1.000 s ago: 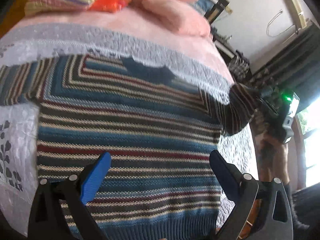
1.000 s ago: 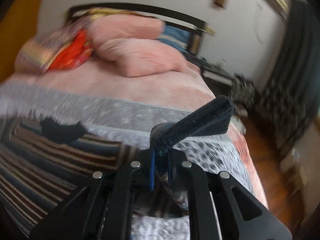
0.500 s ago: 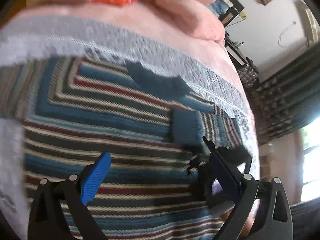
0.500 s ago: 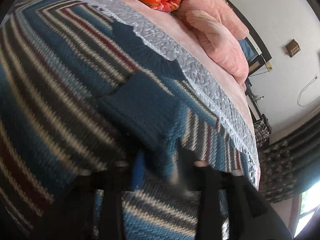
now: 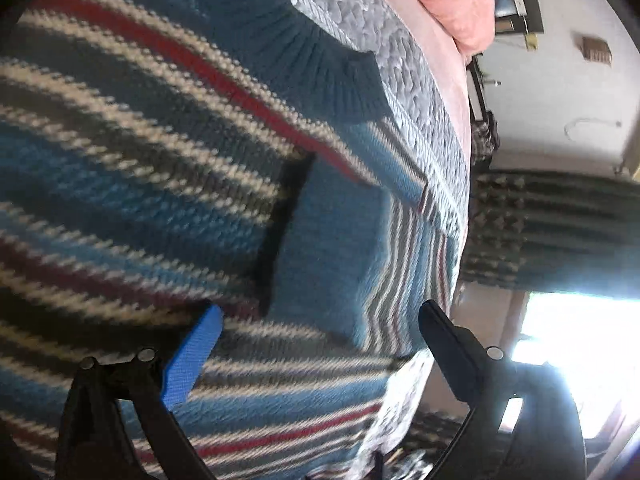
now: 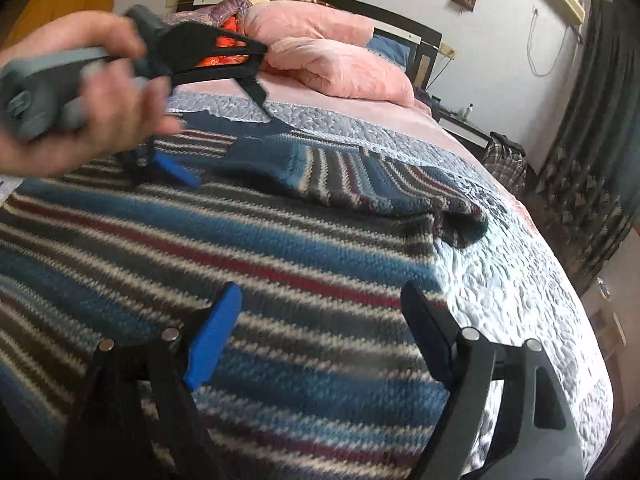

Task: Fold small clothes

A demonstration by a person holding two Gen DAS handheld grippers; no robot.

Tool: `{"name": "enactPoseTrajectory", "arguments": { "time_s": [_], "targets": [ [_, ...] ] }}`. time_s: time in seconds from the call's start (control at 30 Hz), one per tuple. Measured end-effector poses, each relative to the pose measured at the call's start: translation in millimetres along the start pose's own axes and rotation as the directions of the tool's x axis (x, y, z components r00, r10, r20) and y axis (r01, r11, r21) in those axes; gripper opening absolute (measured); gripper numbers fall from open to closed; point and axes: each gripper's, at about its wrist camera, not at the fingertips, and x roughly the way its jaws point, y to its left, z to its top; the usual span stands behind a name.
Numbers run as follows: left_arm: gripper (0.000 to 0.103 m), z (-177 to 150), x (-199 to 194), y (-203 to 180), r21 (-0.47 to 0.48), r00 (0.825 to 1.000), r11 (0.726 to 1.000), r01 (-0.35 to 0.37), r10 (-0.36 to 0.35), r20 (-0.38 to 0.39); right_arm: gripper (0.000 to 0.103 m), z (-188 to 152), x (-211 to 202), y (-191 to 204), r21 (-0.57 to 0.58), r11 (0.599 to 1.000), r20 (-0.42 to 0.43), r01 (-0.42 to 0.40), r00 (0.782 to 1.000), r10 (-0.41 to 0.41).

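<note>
A knitted sweater (image 6: 248,252) with blue, grey, cream and red stripes lies flat on the bed. Its right sleeve (image 6: 344,178) is folded inward across the chest, the blue cuff (image 5: 336,240) lying below the dark collar (image 5: 304,56). My left gripper (image 5: 316,344) hovers open close over the sweater, just in front of the cuff. In the right wrist view a hand (image 6: 92,120) holds that left gripper (image 6: 216,136) low over the chest. My right gripper (image 6: 320,332) stands open above the lower body of the sweater, nothing between its fingers.
A grey-white quilt (image 6: 520,280) covers the bed and falls off at the right edge. Pink pillows (image 6: 340,64) and an orange cloth (image 6: 230,40) lie by the dark headboard (image 6: 400,28). A nightstand (image 6: 464,128), a plaid bag (image 6: 504,160) and dark curtains (image 6: 592,140) stand to the right.
My right gripper carried the sleeve over the chest, let it go and drew back, open. The left gripper moved in close toward the folded cuff.
</note>
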Motion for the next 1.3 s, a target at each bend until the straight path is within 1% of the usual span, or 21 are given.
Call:
{"name": "enactPoseTrajectory", "arguments": {
  "time_s": [0.07, 0.1, 0.17, 0.2, 0.23, 0.3, 0.37, 0.4, 0.47, 0.53, 0.6, 0.7, 0.77, 0.9, 1.07, 1.1, 1.2, 1.3],
  "targets": [
    [0.097, 3.1, 1.9, -2.9, -0.002, 1.0, 1.0, 0.016, -0.016, 0.007, 0.08, -0.6, -2.4, 2.9, -0.004, 1.0, 0.015, -0.002, 1.0, 0.002],
    [0.097, 4.0, 1.7, -3.3, -0.014, 1.0, 1.0, 0.019, -0.019, 0.019, 0.08, -1.6, 1.8, 1.6, 0.003, 1.0, 0.005, -0.009, 1.0, 0.009],
    [0.096, 4.7, 0.6, -3.2, -0.035, 0.999, 0.999, 0.024, -0.023, 0.031, 0.08, -3.4, 13.6, -6.6, 0.047, 0.999, -0.043, -0.017, 0.999, 0.019],
    [0.084, 4.1, 0.9, -4.6, -0.031, 0.999, 0.999, 0.017, -0.016, 0.032, 0.08, -4.1, 17.0, -11.8, 0.076, 0.997, -0.058, -0.015, 0.998, 0.019],
    [0.055, 4.0, 0.9, -6.5, -0.021, 1.0, 1.0, 0.002, -0.002, 0.031, 0.08, -5.9, 21.0, -19.6, 0.118, 0.993, -0.077, -0.008, 0.997, 0.017],
    [0.032, 6.6, 3.0, -10.6, -0.005, 0.998, 0.999, -0.049, 0.05, 0.023, 0.08, -8.0, 25.8, -31.6, 0.183, 0.983, -0.098, 0.002, 0.995, 0.016],
    [0.019, 8.8, 1.7, -10.7, -0.002, 0.997, 0.998, -0.069, 0.069, 0.023, 0.08, -9.0, 28.5, -35.6, 0.207, 0.978, -0.109, 0.002, 0.994, 0.021],
    [0.01, 11.5, 0.9, -15.1, 0.007, 0.996, 0.997, -0.08, 0.08, 0.027, 0.08, -9.0, 29.3, -35.5, 0.208, 0.978, -0.111, 0.002, 0.994, 0.021],
    [0.01, 13.2, -6.2, -18.9, 0.026, 0.996, 0.996, -0.085, 0.084, 0.038, 0.08, -8.3, 30.2, -31.6, 0.19, 0.982, -0.109, 0.002, 0.994, 0.019],
    [0.008, 14.3, -15.0, -33.8, 0.078, 0.993, 0.991, -0.106, 0.102, 0.055, 0.08, -9.5, 30.3, -29.1, 0.18, 0.984, -0.112, 0.002, 0.994, 0.019],
    [0.007, 15.0, -22.4, -55.2, 0.151, 0.989, 0.979, -0.135, 0.126, 0.071, 0.08, -10.2, 30.7, -29.2, 0.182, 0.983, -0.116, 0.0, 0.993, 0.021],
    [0.007, 17.4, -44.0, -86.5, 0.253, 0.986, 0.955, -0.154, 0.132, 0.1, 0.08, -10.5, 30.6, -29.8, 0.188, 0.982, -0.116, 0.0, 0.993, 0.022],
    [0.007, 21.8, -60.0, -100.1, 0.297, 0.984, 0.941, -0.165, 0.135, 0.118, 0.08, -10.5, 30.5, -29.9, 0.187, 0.982, -0.116, 0.0, 0.993, 0.022],
    [0.007, 34.0, -106.4, -122.4, 0.371, 0.975, 0.907, -0.198, 0.142, 0.172, 0.08, -10.8, 31.0, -32.5, 0.191, 0.982, -0.117, -0.001, 0.993, 0.024],
    [0.007, 38.9, -158.5, -125.6, 0.402, 0.962, 0.886, -0.23, 0.145, 0.231, 0.08, -8.8, 32.7, -36.5, 0.191, 0.982, -0.117, -0.003, 0.993, 0.026],
    [0.007, 38.1, -163.9, -125.6, 0.403, 0.961, 0.885, -0.233, 0.145, 0.237, 0.08, -8.5, 33.3, -37.2, 0.191, 0.982, -0.118, -0.004, 0.993, 0.027],
    [0.007, 40.6, -183.8, -112.9, 0.394, 0.952, 0.883, -0.255, 0.158, 0.263, 0.08, -7.9, 33.8, -36.7, 0.191, 0.982, -0.117, -0.004, 0.993, 0.026],
    [0.007, 46.3, -192.8, -86.8, 0.359, 0.945, 0.892, -0.275, 0.182, 0.273, 0.08, -7.9, 33.7, -36.7, 0.191, 0.981, -0.117, -0.004, 0.993, 0.027]
  ]
}}
